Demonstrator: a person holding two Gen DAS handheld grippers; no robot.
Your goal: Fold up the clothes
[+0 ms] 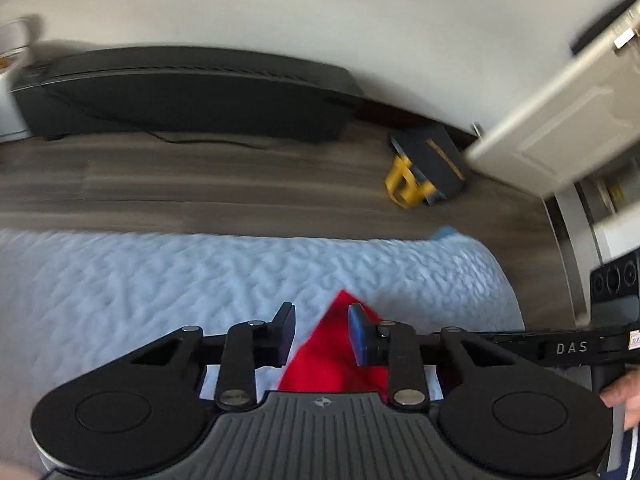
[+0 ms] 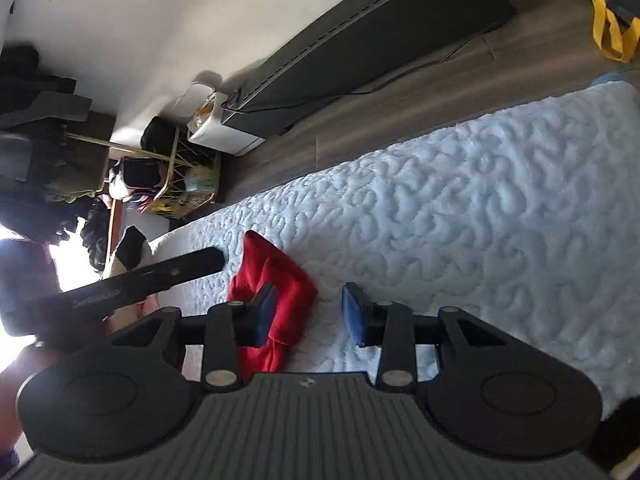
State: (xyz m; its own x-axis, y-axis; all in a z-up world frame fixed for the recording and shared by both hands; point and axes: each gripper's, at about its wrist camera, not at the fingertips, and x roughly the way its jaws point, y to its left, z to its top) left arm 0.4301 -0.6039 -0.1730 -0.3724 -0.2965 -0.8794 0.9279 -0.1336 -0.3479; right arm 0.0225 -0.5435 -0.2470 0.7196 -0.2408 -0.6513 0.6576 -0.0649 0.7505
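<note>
Your left gripper is spread above the red cloth, which lies bunched on the white blanket (pale, textured). Your right gripper is spread too, its left pad over the cloth's edge, gripping nothing.

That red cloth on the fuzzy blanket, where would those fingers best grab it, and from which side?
Probably the pointed corner of the red cloth. In the left wrist view it tapers to a thin tip lying on the blanket, between the open left gripper, so coming straight forward and low should pinch it.
</note>
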